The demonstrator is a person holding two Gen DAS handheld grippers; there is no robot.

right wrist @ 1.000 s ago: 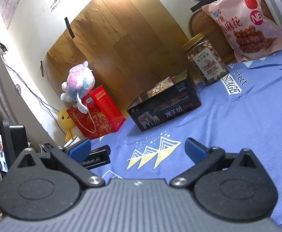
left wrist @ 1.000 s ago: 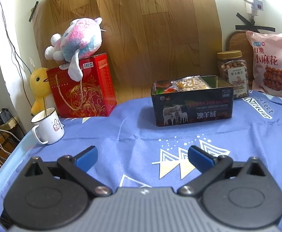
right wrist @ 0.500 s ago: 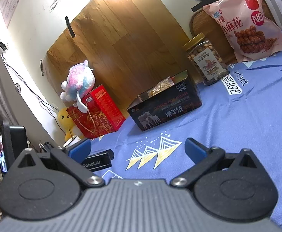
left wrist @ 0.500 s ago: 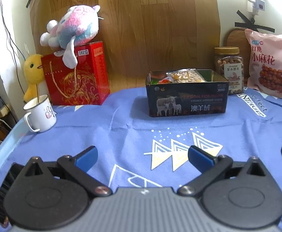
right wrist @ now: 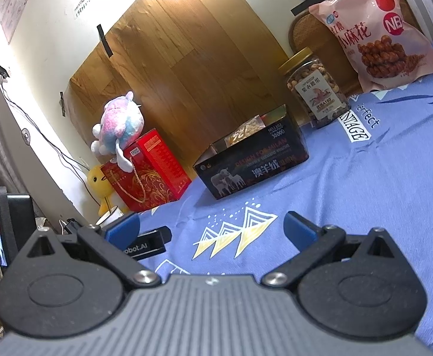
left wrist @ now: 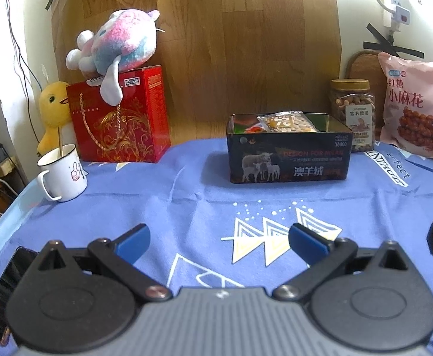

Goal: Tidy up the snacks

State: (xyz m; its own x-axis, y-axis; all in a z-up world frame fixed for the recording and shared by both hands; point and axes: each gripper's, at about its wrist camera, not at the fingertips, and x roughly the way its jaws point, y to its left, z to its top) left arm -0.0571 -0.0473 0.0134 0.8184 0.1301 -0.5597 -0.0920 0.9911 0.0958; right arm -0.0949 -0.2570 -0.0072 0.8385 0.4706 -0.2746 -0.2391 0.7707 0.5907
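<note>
A dark tin box (left wrist: 289, 160) with sheep on its side stands on the blue cloth, holding a clear packet of nuts (left wrist: 286, 122) and other snacks. It also shows in the right wrist view (right wrist: 252, 164). To its right stand a gold-lidded jar of nuts (left wrist: 353, 112) (right wrist: 316, 89) and a pink snack bag (left wrist: 415, 109) (right wrist: 376, 29). My left gripper (left wrist: 218, 241) is open and empty, low over the cloth well in front of the box. My right gripper (right wrist: 212, 230) is open and empty, also in front of the box.
A red gift box (left wrist: 121, 118) with a plush toy (left wrist: 118, 47) on top stands at the back left, beside a yellow duck toy (left wrist: 52, 109) and a white mug (left wrist: 62, 175). A phone (left wrist: 6, 290) lies at the table's left edge. A wood panel backs the table.
The left gripper has pulled back and levelled, so the box and red gift box sit a little farther off. The right view has barely changed. Both grippers stay open.
</note>
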